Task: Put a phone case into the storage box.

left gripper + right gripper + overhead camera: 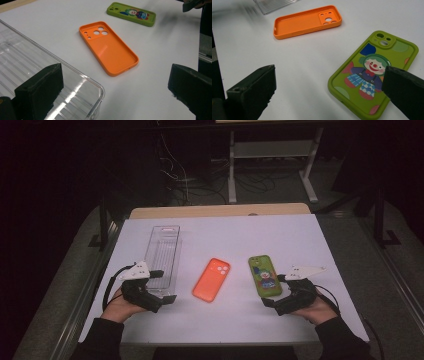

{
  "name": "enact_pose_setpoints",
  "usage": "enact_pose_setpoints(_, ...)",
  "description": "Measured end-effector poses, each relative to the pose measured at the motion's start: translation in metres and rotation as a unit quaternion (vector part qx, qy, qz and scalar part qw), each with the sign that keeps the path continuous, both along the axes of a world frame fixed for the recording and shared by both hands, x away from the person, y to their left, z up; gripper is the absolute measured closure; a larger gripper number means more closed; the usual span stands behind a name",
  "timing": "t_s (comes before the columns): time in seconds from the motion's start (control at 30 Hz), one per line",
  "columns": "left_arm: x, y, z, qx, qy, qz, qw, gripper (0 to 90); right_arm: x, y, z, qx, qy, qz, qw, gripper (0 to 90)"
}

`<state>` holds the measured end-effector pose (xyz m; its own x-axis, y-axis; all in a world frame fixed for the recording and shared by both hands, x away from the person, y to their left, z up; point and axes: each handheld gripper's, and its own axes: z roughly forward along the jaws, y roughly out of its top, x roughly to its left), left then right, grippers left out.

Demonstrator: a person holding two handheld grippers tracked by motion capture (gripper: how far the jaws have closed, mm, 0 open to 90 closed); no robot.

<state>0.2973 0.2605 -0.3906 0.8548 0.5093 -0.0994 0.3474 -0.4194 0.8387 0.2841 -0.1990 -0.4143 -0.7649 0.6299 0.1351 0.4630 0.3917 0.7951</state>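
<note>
On the left of the high view, the left gripper (159,286) is held low over the white table (225,232), at the near end of the clear plastic tray (163,252). Its jaws are spread wide and nothing is gripped between them. In the left gripper view one jaw is seen over the tray's near corner (75,82), whether touching it cannot be told, while the other jaw is seen over bare table to the right.

The orange phone case (211,279) is laid in the middle of the table, between the tray and the green phone case (264,276), apart from both. In the high view only an orange shape with camera holes at its far end can be made out. In the left gripper view, the orange phone case (108,47) is shown open side up, with a raised rim and a dotted inner surface.

On the right, the right gripper (276,292) is held just beside the near end of the green phone case. Its jaws are likewise spread wide and empty. In the right gripper view the green phone case (372,72) is seen lying flat with its printed back up, a clown figure drawn on it, and one jaw is seen in front of its near edge; contact cannot be told. The orange phone case (307,22) is seen farther off there, with a corner of the tray beyond it.
</note>
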Motion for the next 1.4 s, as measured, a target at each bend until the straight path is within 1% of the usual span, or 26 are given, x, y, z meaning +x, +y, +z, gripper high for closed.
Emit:
enact_pose_setpoints(0.13,0.000,-0.002,0.002,-0.007,0.003,0.001,1.0000,0.0,0.000,0.000,0.000,0.000,-0.001,0.000,1.0000,0.0)
enact_pose_setpoints(0.23,0.001,-0.004,0.003,-0.005,0.008,0.002,1.0000,0.0,0.001,0.000,0.000,-0.001,-0.003,0.001,1.0000,0.0)
enact_pose_setpoints(0.37,0.003,-0.008,0.006,-0.005,0.006,-0.003,1.0000,0.9,0.002,0.000,0.000,-0.001,-0.002,0.000,1.0000,0.0)
enact_pose_setpoints(0.4,0.004,-0.011,0.008,-0.006,0.005,-0.005,1.0000,1.0,0.002,0.001,0.001,0.000,-0.001,-0.003,1.0000,0.0)
enact_pose_setpoints(0.43,0.005,-0.013,0.009,-0.012,0.007,-0.005,0.9999,1.8,0.002,0.001,0.001,-0.002,-0.003,-0.003,1.0000,0.0)
enact_pose_setpoints(0.57,0.007,-0.020,0.011,-0.013,0.005,0.002,0.9999,7.3,0.002,0.000,0.001,-0.002,-0.003,-0.001,1.0000,0.0)
enact_pose_setpoints(0.6,0.008,-0.022,0.012,-0.014,0.004,0.004,0.9999,10.5,0.002,0.000,0.001,0.000,-0.001,-0.001,1.0000,0.0)
enact_pose_setpoints(0.63,0.009,-0.027,0.014,-0.016,0.003,0.005,0.9999,13.6,0.003,0.000,0.001,0.000,-0.004,0.000,1.0000,0.0)
enact_pose_setpoints(0.67,0.010,-0.029,0.015,-0.017,0.003,0.006,0.9998,14.2,0.002,0.000,0.001,-0.001,-0.004,0.000,1.0000,0.0)
enact_pose_setpoints(0.7,0.011,-0.031,0.017,-0.017,0.006,0.006,0.9998,15.9,0.002,0.000,0.001,-0.001,-0.003,0.001,1.0000,0.0)
enact_pose_setpoints(0.73,0.011,-0.033,0.017,-0.023,0.009,0.008,0.9997,18.0,0.002,0.000,0.001,-0.002,-0.005,0.002,1.0000,0.0)
enact_pose_setpoints(0.83,0.012,-0.037,0.018,-0.024,0.011,0.007,0.9996,26.7,0.002,0.000,0.001,-0.001,-0.003,0.002,1.0000,0.0)
enact_pose_setpoints(0.87,0.012,-0.040,0.017,-0.023,0.015,0.006,0.9996,26.7,0.002,0.000,0.001,-0.001,-0.001,0.002,1.0000,0.0)
enact_pose_setpoints(0.93,0.012,-0.045,0.017,-0.018,0.018,0.002,0.9997,33.5,0.002,0.001,0.001,-0.003,-0.003,0.003,1.0000,0.0)
enact_pose_setpoints(1.0,0.012,-0.050,0.016,-0.013,0.023,-0.006,0.9996,38.2,0.002,0.001,0.001,-0.003,-0.003,0.003,1.0000,0.0)
enact_pose_setpoints(1.03,0.013,-0.058,0.014,-0.005,0.027,-0.014,0.9995,43.7,0.002,0.001,0.001,-0.004,0.000,0.002,1.0000,0.0)
enact_pose_setpoints(1.07,0.013,-0.058,0.014,-0.005,0.027,-0.014,0.9995,46.0,0.002,0.001,0.001,-0.004,0.000,0.002,1.0000,0.0)
enact_pose_setpoints(1.1,0.013,-0.066,0.011,0.005,0.035,-0.020,0.9992,48.8,0.002,0.001,0.001,-0.004,0.000,0.003,1.0000,0.0)
enact_pose_setpoints(1.13,0.013,-0.069,0.009,0.013,0.037,-0.023,0.9990,51.6,0.002,0.002,0.001,-0.003,0.004,0.001,1.0000,0.0)
enact_pose_setpoints(1.2,0.014,-0.074,0.005,0.023,0.038,-0.025,0.9987,57.0,0.002,0.001,0.001,-0.004,0.003,0.004,1.0000,0.0)
enact_pose_setpoints(1.3,0.015,-0.083,-0.001,0.039,0.046,-0.035,0.9976,64.6,0.002,0.001,0.000,-0.005,0.001,0.007,1.0000,0.0)
enact_pose_setpoints(1.4,0.015,-0.094,-0.006,0.050,0.061,-0.039,0.9961,72.2,0.002,0.001,0.000,-0.006,0.000,0.010,0.9999,0.0)
